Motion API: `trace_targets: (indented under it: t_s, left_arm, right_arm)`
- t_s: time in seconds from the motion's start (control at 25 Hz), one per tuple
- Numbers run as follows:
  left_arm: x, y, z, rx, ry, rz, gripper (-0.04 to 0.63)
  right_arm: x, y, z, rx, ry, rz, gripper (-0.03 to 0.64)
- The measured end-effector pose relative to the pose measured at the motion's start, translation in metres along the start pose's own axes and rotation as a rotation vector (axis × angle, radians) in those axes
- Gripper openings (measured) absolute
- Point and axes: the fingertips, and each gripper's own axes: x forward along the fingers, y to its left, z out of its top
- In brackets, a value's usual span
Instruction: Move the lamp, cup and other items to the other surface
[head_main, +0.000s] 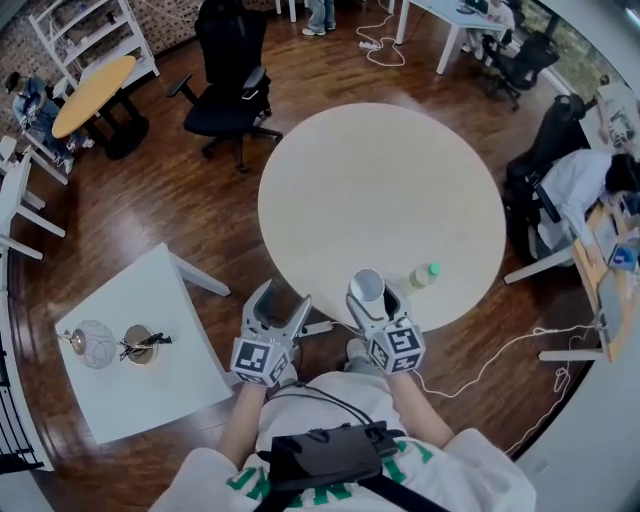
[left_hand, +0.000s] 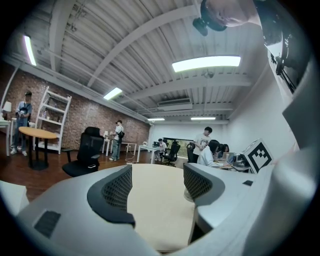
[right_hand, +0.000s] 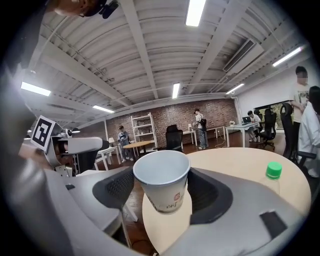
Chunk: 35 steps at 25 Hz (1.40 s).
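Note:
My right gripper (head_main: 369, 292) is shut on a white paper cup (head_main: 367, 284), held upright over the near edge of the round beige table (head_main: 380, 190). In the right gripper view the cup (right_hand: 162, 186) sits between both pads, with my right gripper (right_hand: 162, 192) closed around it. My left gripper (head_main: 282, 302) hovers open and empty beside the table's near-left edge; in the left gripper view its jaws (left_hand: 157, 187) frame only the tabletop. A clear bottle with a green cap (head_main: 424, 275) lies on the round table. A globe lamp (head_main: 93, 343) stands on the small white table (head_main: 170, 390).
A holder with pens (head_main: 141, 345) stands next to the lamp. A black office chair (head_main: 228, 95) is beyond the round table, and another chair with a draped jacket (head_main: 560, 180) is at right. A white cable (head_main: 500, 350) runs across the floor. People stand farther off.

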Motion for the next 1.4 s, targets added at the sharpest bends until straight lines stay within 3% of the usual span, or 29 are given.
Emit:
trace_targets:
  t_s: [0.24, 0.56, 0.8, 1.08, 1.4]
  left_arm:
    - [-0.041, 0.029, 0.003, -0.029, -0.020, 0.142, 0.310]
    - [-0.134, 0.097, -0.004, -0.048, -0.039, 0.399, 0.310]
    - [-0.234, 0.143, -0.021, -0.064, -0.067, 0.636, 0.310]
    - [-0.348, 0.189, -0.042, -0.116, -0.068, 0.870, 0.305]
    - [-0.392, 0.206, -0.060, -0.182, -0.045, 0.971, 0.305]
  right_arm:
    - [0.030, 0.043, 0.014, -0.062, 0.042, 0.142, 0.356]
    - [0.106, 0.159, -0.003, -0.181, 0.108, 0.410, 0.356]
    - [0.163, 0.276, -0.027, -0.226, 0.145, 0.627, 0.356]
    - [0.229, 0.417, -0.069, -0.240, 0.207, 0.802, 0.356]
    - [0.294, 0.526, -0.132, -0.339, 0.267, 0.926, 0.356]
